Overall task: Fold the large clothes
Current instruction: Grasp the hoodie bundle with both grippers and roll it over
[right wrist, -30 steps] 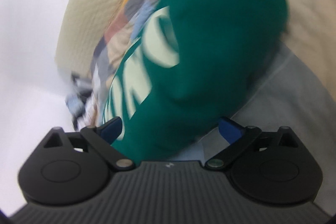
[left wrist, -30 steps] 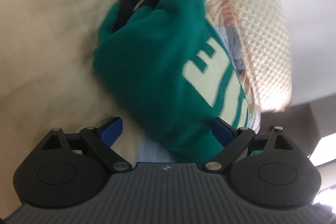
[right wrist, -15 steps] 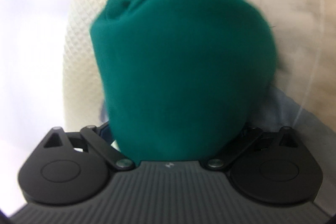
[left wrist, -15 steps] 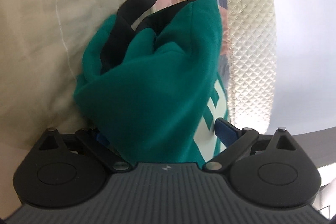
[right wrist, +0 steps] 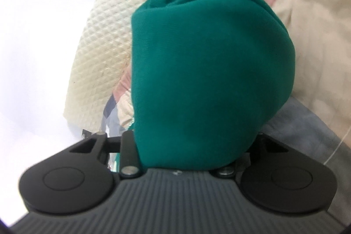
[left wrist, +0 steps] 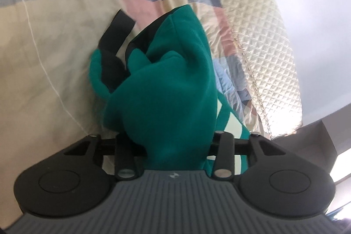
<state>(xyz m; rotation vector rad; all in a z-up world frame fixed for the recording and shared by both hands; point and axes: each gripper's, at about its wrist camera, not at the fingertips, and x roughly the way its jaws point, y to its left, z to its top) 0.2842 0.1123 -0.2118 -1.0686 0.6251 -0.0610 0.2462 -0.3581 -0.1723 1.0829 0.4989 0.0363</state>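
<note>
Both the left gripper (left wrist: 175,146) and right gripper (right wrist: 193,150) were clamped, apparently, on the bunched green sweatshirt (left wrist: 166,91), lifting it off the patchwork bedspread (left wrist: 54,41) to spread it for folding.

Ahead of the gripper lies a rumpled patchwork bedsheet (left wrist: 54,41) in cream, pink and grey-blue blocks — to its right, a cream quilted diamond-pattern mattress edge (left wrist: 269,54), then a pale wall (left wrist: 318,3).

A bunched green garment (right wrist: 210,71) fills the middle of the right wrist view, clamped in the right hand-held gripper (right wrist: 186,146), whose fingertips are hidden under cloth. Behind lies a patchwork bedspread (right wrist: 313,21) and probably a cream quilted mattress (right wrist: 114,25).
</note>
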